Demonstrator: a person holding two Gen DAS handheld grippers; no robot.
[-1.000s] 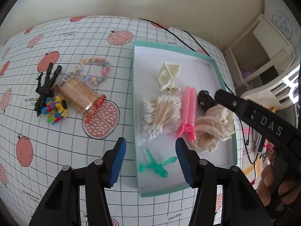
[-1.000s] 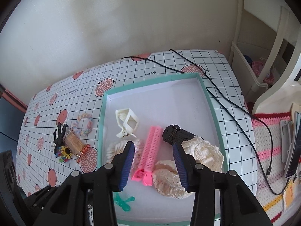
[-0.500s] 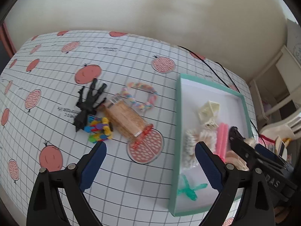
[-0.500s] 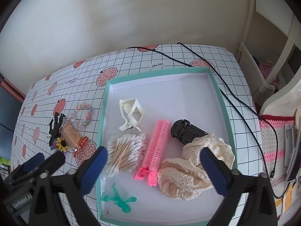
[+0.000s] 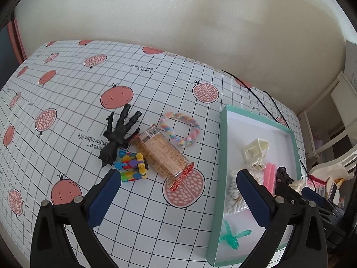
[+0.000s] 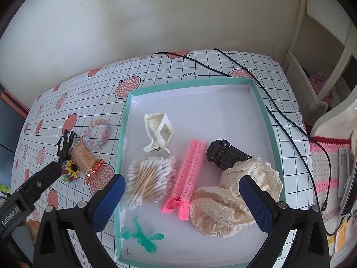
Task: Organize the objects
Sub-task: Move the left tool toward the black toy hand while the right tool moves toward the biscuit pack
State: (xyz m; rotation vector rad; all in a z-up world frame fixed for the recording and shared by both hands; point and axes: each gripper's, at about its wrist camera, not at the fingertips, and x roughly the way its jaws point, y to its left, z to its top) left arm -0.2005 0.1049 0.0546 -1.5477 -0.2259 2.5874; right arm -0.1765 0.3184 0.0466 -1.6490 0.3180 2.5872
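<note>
A bench point(image 5: 156, 218) covered by a white grid-patterned cloth with pomegranate prints is seen from both wrist cameras. The left gripper point(image 5: 178, 192) is held wide open and empty above the loose items on the cloth. The right gripper point(image 6: 181, 198) is likewise spread wide and empty above a shallow teal-rimmed white tray point(image 6: 268, 131).

Left of the tray, a cluster is laid on the cloth. A clear cylindrical packet of brown sticks with a red frilled end point(image 5: 164, 154) lies on its side, its long axis running diagonally, with the barcode end turned towards the wall and the red end towards the near edge and the tray. A black plastic skeleton-hand clip point(image 5: 118, 134) is touching the packet's barcode end, its fingers pointed away towards the wall. A multicoloured block-shaped toy point(image 5: 132, 165) is set just beside the packet's left flank. A pastel braided ring point(image 5: 180, 129) is laid flat just beyond the packet.

Inside the tray, a cream claw hair clip point(image 6: 159, 132) is found towards the far left. A bag of cotton swabs point(image 6: 149, 179) is placed near the left wall. A pair of pink hair rollers point(image 6: 188, 174) lies lengthwise, the clip ends turned to the near edge. A black toy car point(image 6: 225, 154) is partly overlapped by cream lace fabric point(image 6: 223, 207). A translucent green figure point(image 6: 142, 237) is laid flat at the near left corner.
</note>
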